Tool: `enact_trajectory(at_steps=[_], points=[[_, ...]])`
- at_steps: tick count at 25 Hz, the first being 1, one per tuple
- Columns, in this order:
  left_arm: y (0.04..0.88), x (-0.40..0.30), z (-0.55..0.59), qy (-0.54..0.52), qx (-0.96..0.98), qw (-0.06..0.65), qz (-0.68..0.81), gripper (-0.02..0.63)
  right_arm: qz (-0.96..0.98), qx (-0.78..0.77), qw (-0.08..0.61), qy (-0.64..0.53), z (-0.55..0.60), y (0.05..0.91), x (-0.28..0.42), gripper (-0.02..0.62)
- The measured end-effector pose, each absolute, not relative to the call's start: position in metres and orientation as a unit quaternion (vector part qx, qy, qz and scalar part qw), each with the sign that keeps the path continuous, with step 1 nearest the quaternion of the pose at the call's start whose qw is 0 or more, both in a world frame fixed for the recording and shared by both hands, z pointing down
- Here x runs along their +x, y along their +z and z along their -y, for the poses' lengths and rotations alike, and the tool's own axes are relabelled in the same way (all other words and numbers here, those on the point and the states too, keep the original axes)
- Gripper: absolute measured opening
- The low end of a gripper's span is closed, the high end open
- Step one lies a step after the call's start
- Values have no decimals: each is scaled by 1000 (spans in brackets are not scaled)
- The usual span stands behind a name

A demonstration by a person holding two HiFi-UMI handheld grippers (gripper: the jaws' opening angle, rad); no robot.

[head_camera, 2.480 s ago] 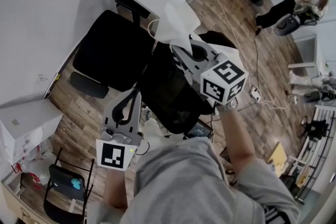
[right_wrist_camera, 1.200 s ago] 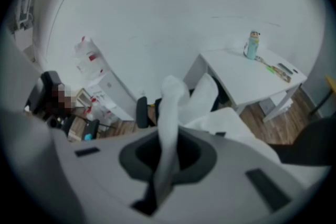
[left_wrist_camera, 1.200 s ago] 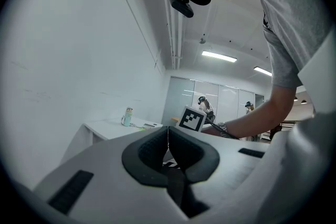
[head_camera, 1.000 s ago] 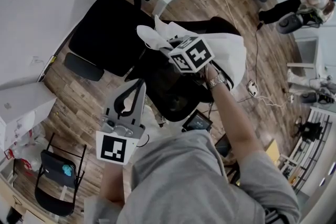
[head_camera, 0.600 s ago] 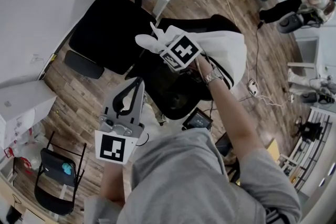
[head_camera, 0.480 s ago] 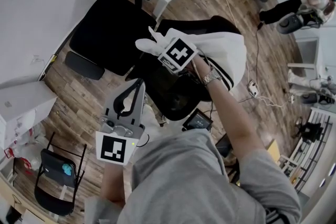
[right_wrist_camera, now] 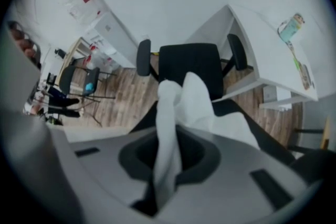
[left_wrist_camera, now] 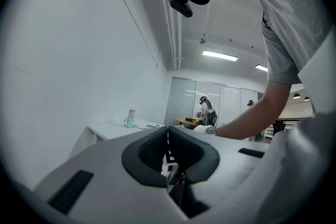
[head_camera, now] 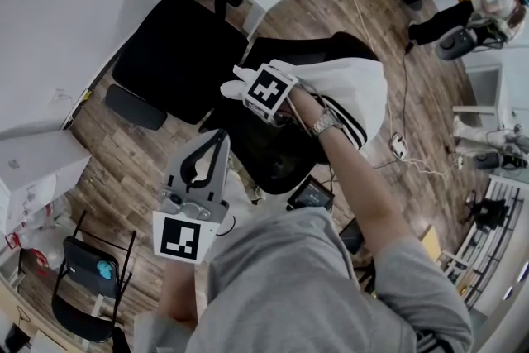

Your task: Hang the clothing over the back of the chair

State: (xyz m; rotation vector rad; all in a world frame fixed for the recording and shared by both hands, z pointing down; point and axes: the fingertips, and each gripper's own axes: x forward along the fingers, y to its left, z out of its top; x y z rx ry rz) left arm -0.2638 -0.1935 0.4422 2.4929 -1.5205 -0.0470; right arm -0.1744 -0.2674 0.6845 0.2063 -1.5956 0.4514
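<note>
Our right gripper (right_wrist_camera: 167,162), jaws clamped tight on a fold of the white fabric garment with black-striped trim (head_camera: 351,87), now sits lower than a second ago, so the garment drapes over the black office chair's (head_camera: 273,149) backrest, nearly ready for release, while our left gripper (left_wrist_camera: 168,136) waits closed and empty.

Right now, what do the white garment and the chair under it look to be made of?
White garment: soft, matte cloth, probably a knit. It bunches and drapes in loose folds and has dark stripes at one edge.
Chair: black and matte, likely fabric or mesh upholstery, but the weave is too small to tell.
</note>
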Motion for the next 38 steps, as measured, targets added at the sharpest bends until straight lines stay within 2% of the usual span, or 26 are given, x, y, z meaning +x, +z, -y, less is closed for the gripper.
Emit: enact_trajectory(at_steps=[3, 7, 8, 9, 20, 26, 36, 38], points=[[441, -265, 192, -15, 847, 108, 520, 37, 696, 83, 684, 200, 263, 688, -170, 46], [441, -268, 191, -16, 844, 109, 525, 37, 675, 59, 709, 193, 255, 696, -165, 93], [441, -270, 191, -16, 843, 109, 527, 38, 672, 48, 713, 194, 252, 699, -165, 213], [441, -271, 190, -16, 842, 108, 528, 37, 668, 40, 718, 194, 250, 703, -165, 238], [438, -277, 186, -22, 835, 106, 539, 37, 679, 54, 702, 211, 255, 702, -167, 238], [435, -277, 184, -18, 835, 105, 539, 37, 717, 71, 651, 240, 264, 692, -180, 238], [429, -277, 176, -9, 836, 95, 541, 37, 745, 67, 611, 257, 268, 673, -194, 238], [427, -276, 175, -12, 835, 94, 542, 37, 748, 54, 608, 262, 263, 666, -197, 255]])
